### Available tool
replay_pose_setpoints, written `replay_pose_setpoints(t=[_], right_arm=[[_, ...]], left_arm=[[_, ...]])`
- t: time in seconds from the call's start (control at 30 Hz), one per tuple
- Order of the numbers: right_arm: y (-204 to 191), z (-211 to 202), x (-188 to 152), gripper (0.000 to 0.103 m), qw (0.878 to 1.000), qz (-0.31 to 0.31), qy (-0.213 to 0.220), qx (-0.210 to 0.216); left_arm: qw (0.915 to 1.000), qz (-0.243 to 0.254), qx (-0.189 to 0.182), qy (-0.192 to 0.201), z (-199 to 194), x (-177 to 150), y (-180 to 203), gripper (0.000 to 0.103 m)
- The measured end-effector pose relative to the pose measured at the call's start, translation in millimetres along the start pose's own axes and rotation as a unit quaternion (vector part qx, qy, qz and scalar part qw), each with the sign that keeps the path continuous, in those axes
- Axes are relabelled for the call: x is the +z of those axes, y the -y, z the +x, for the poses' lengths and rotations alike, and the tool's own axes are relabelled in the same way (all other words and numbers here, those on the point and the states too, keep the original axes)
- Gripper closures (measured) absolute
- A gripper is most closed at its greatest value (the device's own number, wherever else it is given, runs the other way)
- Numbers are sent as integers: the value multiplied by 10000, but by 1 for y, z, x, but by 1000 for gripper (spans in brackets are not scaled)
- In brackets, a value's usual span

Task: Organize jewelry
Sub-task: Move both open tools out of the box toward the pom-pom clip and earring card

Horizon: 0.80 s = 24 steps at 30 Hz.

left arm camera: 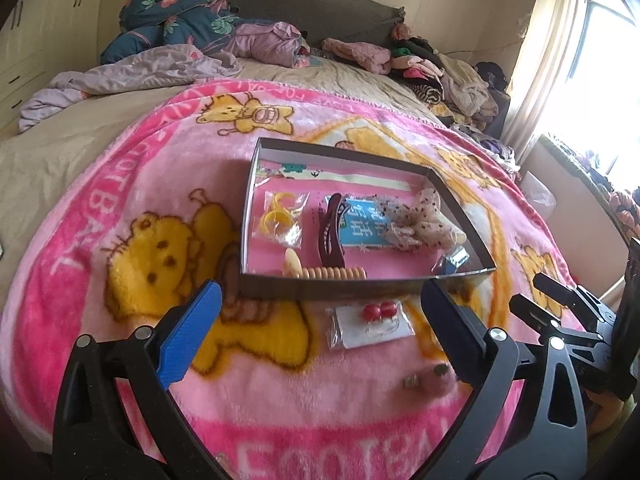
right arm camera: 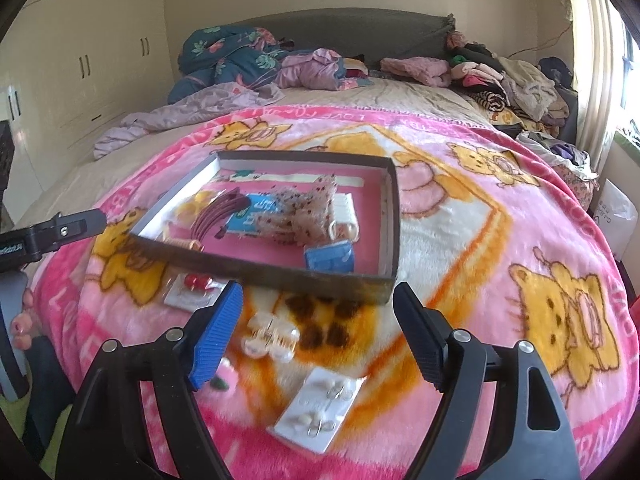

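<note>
A shallow dark box (left arm camera: pixel 320 290) (right arm camera: pixel 304 278) lies on the pink blanket. It holds yellow rings in a bag (left arm camera: pixel 280 218), a maroon hair clip (left arm camera: pixel 330 232), a beaded bracelet (left arm camera: pixel 332 273) and a speckled bow (left arm camera: pixel 420 220). A card with red earrings (left arm camera: pixel 374 322) (right arm camera: pixel 192 288) lies in front of the box. A clear hair claw (right arm camera: pixel 272 340) and a white earring card (right arm camera: pixel 320 410) lie between my right fingers. My left gripper (left arm camera: pixel 320 304) is open above the red earring card. My right gripper (right arm camera: pixel 320 304) is open and empty.
The pink cartoon blanket (left arm camera: pixel 120 200) covers the near end of a bed. Crumpled quilts (left arm camera: pixel 180 20) and piled clothes (left arm camera: pixel 440 68) lie at the far end. Small studs (left arm camera: pixel 424 376) lie on the blanket. A window with a curtain (left arm camera: pixel 560 60) is on the right.
</note>
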State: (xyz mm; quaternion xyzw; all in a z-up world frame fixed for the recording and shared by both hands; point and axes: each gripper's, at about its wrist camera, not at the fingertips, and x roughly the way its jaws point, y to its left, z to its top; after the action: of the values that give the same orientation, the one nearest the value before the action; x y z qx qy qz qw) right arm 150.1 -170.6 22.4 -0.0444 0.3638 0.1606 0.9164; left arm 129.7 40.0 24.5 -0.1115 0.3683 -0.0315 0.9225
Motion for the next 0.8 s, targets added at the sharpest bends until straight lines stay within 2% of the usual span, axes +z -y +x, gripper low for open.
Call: replay_pose_setpoints(t=[0.43,0.8], right_arm=[[-8,-9,-35,28,9994,-197,-275,90],[-3,5,-61,28,9981,-155,-579,164]], left_arm=[[9995,251,72,-153,-7,-27,14,12],[9973,614,-83,-399,3,-49,35,12]])
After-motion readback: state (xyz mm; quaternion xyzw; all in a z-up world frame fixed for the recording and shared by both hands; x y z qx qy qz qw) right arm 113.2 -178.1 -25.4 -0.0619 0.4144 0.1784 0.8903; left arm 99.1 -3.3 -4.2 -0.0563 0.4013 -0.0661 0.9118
